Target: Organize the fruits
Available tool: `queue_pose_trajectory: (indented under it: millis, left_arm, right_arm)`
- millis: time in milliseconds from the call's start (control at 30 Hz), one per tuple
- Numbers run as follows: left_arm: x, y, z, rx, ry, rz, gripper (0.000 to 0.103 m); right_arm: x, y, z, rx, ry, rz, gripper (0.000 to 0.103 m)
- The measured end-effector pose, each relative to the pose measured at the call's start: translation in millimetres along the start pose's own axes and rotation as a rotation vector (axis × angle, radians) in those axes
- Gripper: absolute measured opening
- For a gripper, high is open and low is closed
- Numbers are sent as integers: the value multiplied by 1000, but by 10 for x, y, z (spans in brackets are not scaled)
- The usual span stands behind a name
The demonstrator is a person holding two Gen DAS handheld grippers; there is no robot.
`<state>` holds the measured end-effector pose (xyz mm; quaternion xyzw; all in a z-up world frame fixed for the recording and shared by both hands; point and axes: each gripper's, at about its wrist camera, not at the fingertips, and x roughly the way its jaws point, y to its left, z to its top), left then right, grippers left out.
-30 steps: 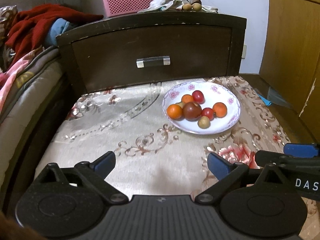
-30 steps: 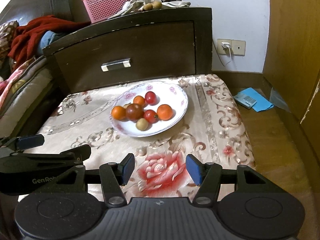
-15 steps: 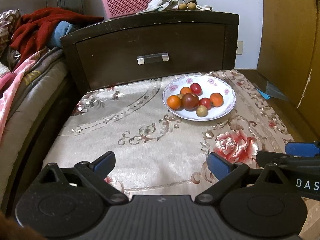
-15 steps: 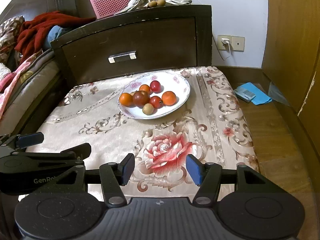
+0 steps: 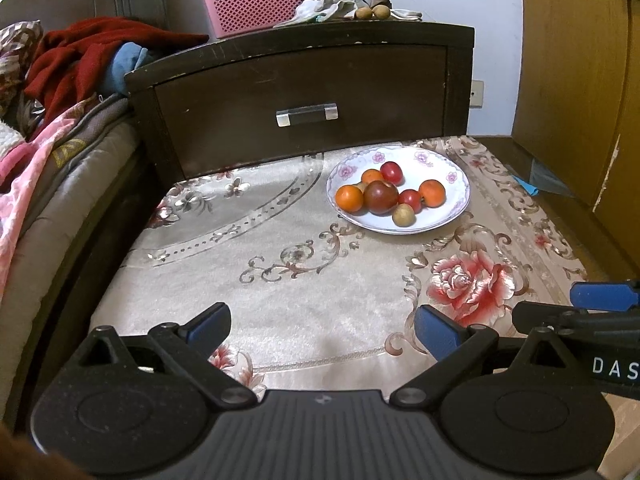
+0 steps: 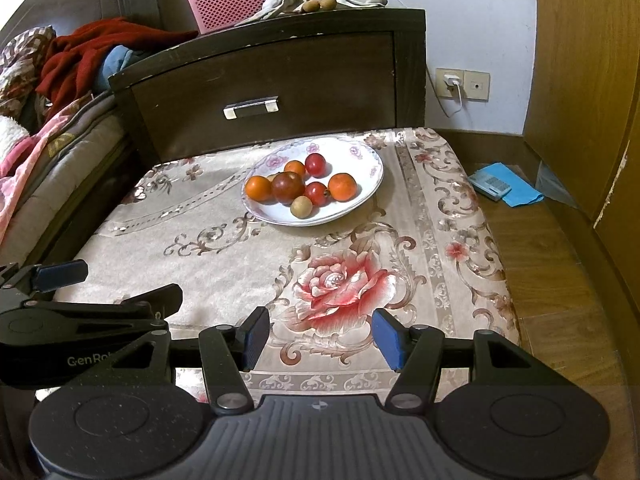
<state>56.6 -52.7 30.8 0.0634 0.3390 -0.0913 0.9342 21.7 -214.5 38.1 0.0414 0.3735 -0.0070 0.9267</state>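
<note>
A white flowered plate (image 5: 452, 178) (image 6: 360, 160) sits at the far side of the cloth-covered stool and holds several fruits: oranges (image 5: 349, 198) (image 6: 342, 187), red cherry tomatoes (image 5: 391, 172) (image 6: 315, 164), a dark red plum (image 5: 380, 197) (image 6: 287, 187) and a small tan fruit (image 5: 403, 215) (image 6: 301, 206). My left gripper (image 5: 322, 326) is open and empty, low over the stool's near edge. My right gripper (image 6: 320, 338) is open and empty, beside it on the right, also near the front edge. Both are well short of the plate.
A dark wooden nightstand (image 5: 304, 92) stands behind the stool, with a pink basket (image 5: 248, 0), a metal flask, a cloth and two small tan fruits (image 5: 372, 12) on top. A bed with red and pink bedding (image 5: 60, 80) lies left. A wooden wardrobe (image 6: 592, 80) stands right; blue items (image 6: 504, 188) lie on the floor.
Both grippers have pulled back from the plate toward the stool's front edge; the plate looks farther away. Both stay open and empty.
</note>
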Motion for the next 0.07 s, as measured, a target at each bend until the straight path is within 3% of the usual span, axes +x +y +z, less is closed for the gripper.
queue_pose_trajectory:
  millis: [67]
  left_arm:
    - [0,3,-6,-6,2,2,103]
  right_arm:
    - [3,6,-2,-1,0,0,52]
